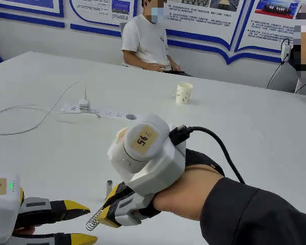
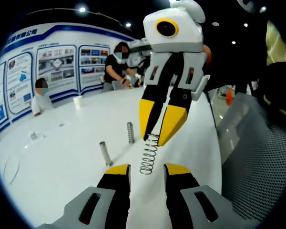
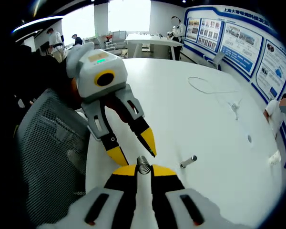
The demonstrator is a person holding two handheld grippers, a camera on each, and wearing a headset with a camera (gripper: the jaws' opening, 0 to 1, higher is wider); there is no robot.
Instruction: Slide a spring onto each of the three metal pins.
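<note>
Here, a spring pinched in the right tool

The right tool [image 2: 154, 138], yellow and black at its tips, is clamped together on the upper end of a silvery coiled wire spring [image 2: 149, 156], which hangs slanting from it above the white surface [image 2: 62, 162]. The left tool [image 2: 148, 170] has its tips apart with nothing gripped, just beside the spring's free lower end. In the left gripper view a short bare grey metal pin [image 2: 105, 153] stands upright on the surface, left of the spring. Behind it, a second upright pin [image 2: 130, 132] seems to carry coils. Farther off in the head view sit a white power strip [image 1: 99, 113] and a patterned paper cup [image 1: 183, 93].
</note>
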